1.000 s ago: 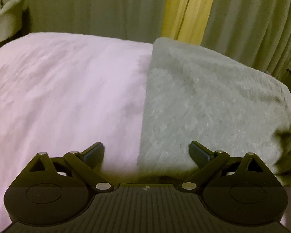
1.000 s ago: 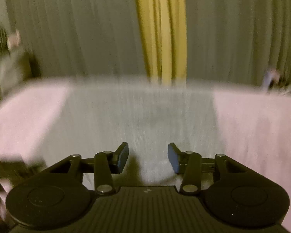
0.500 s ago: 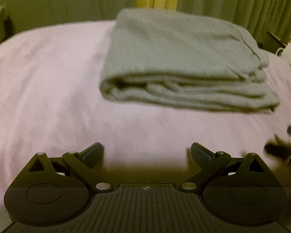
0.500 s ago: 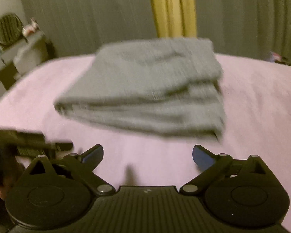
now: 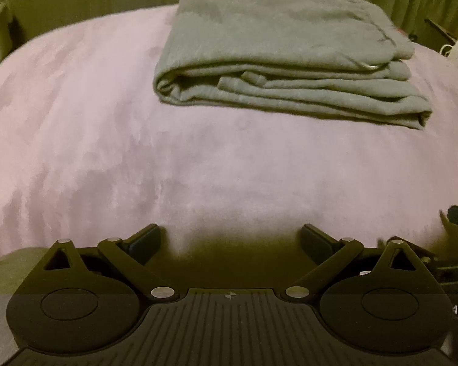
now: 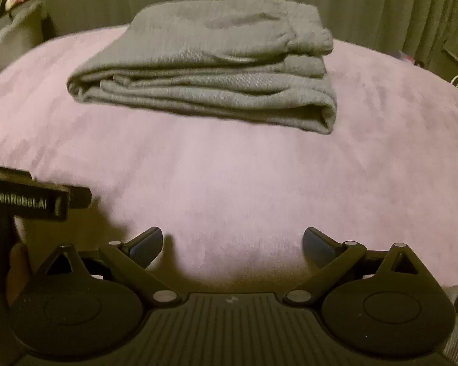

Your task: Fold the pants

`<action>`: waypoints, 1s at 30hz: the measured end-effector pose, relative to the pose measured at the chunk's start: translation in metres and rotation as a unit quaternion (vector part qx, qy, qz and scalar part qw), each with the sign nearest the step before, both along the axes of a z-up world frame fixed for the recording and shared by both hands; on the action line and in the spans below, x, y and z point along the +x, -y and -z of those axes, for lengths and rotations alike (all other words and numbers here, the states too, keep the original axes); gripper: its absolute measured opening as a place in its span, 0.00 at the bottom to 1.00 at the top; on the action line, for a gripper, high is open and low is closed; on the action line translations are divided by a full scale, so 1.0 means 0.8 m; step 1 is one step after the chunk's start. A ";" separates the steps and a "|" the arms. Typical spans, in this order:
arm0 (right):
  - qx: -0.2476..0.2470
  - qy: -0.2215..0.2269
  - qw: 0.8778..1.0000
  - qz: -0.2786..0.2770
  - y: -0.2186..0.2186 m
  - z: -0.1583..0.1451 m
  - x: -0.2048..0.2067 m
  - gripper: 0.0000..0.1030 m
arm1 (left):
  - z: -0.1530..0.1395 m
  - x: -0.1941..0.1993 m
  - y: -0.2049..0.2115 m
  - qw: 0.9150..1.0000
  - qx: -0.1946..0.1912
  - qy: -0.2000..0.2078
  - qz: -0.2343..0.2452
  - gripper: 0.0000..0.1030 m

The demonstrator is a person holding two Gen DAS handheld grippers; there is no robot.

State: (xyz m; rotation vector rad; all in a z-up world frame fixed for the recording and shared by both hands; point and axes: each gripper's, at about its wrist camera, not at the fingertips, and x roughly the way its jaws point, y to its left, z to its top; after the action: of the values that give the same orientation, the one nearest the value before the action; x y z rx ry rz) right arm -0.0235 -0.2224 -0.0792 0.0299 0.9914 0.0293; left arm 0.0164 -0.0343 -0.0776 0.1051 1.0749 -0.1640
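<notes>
Pants (image 5: 278, 58): lay folded in a grey stack on the pink bed (image 5: 198, 164).
Left gripper (image 5: 230, 241): fingers spread, holding nothing, well short of the pants.
Right gripper (image 6: 232, 241): fingers spread, holding nothing.

Bed with folded pants

A pink plush bed (image 5: 113, 140) (image 6: 259, 177) carries grey pants (image 5: 278, 61) (image 6: 216, 67), folded into a layered stack lying flat toward its far side, with bare cover all around.
</notes>
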 end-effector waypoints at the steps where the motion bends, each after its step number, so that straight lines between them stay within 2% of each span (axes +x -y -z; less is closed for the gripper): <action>1: 0.006 0.002 1.000 0.002 0.000 0.000 -0.003 0.96 | -0.003 -0.005 0.002 1.000 0.000 0.003 0.004 0.98; 8: 0.043 -0.015 0.998 0.042 0.003 -0.010 -0.028 0.96 | -0.022 -0.025 0.014 0.999 0.032 0.024 0.013 0.98; 11: 0.049 -0.021 0.998 0.042 -0.006 -0.021 -0.042 0.96 | -0.036 -0.032 0.011 0.999 0.028 0.039 0.004 0.98; 14: 0.020 -0.030 0.999 0.018 -0.019 -0.033 -0.048 0.96 | -0.046 -0.035 0.011 0.998 0.043 0.036 -0.008 0.98; 16: -0.007 -0.034 0.999 0.006 -0.026 -0.041 -0.047 0.96 | -0.053 -0.040 0.008 0.999 0.035 0.040 -0.009 0.98; 20: -0.077 -0.045 0.996 0.018 -0.038 -0.059 -0.039 0.96 | -0.066 -0.039 0.005 0.999 0.023 0.021 -0.019 0.98; 22: -0.087 -0.034 0.995 0.014 -0.039 -0.072 -0.040 0.96 | -0.076 -0.039 0.005 0.999 0.027 0.023 -0.024 0.98; 28: -0.009 -0.034 0.999 0.037 -0.019 -0.109 -0.036 0.96 | -0.111 -0.038 0.000 0.999 0.016 0.029 -0.030 0.98; 30: -0.002 -0.028 0.999 0.046 -0.014 -0.123 -0.032 0.96 | -0.126 -0.037 -0.002 0.999 0.013 0.035 -0.033 0.98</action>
State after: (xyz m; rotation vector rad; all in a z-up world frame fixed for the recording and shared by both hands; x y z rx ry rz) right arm -0.0493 -0.2111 0.0192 0.0742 1.0446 -0.0583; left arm -0.0135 -0.0330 0.0234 0.0974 1.0087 -0.0857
